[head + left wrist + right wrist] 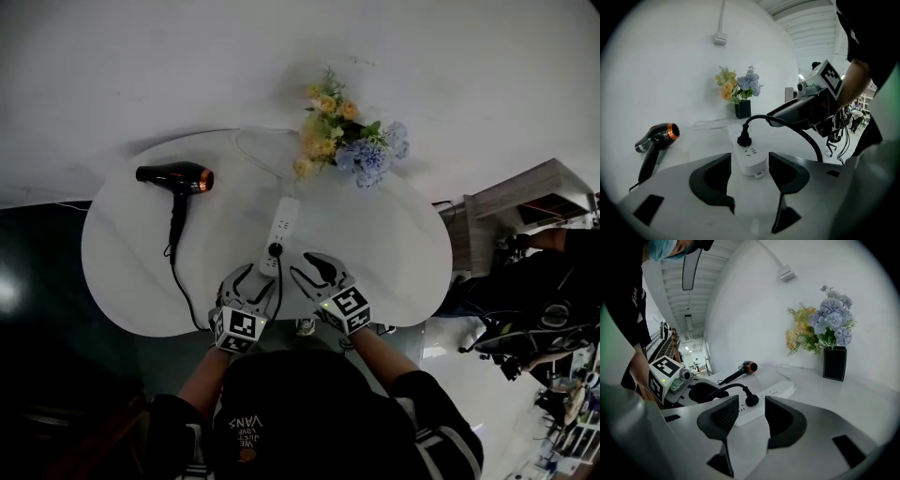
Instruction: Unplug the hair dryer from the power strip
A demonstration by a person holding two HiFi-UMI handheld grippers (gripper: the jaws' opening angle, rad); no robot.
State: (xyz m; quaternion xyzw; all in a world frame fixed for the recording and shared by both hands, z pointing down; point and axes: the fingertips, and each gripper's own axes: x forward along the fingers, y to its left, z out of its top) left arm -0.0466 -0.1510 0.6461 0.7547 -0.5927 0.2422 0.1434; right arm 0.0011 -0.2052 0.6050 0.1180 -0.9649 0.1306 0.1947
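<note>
Head view showed the plug [275, 249] at the near end of the power strip [284, 223], just beyond the open, empty left gripper [253, 279] and right gripper [312, 268].

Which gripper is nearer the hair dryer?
Left. The left gripper is at the power strip's near end; the right gripper is on the strip's side away from the hair dryer.

White table [398, 248] bears a hair dryer [178, 177], a power strip [284, 223], a flower vase [345, 139].

Large workshop hall, ribbed ceiling [675, 291], strip lights [688, 318]
</note>
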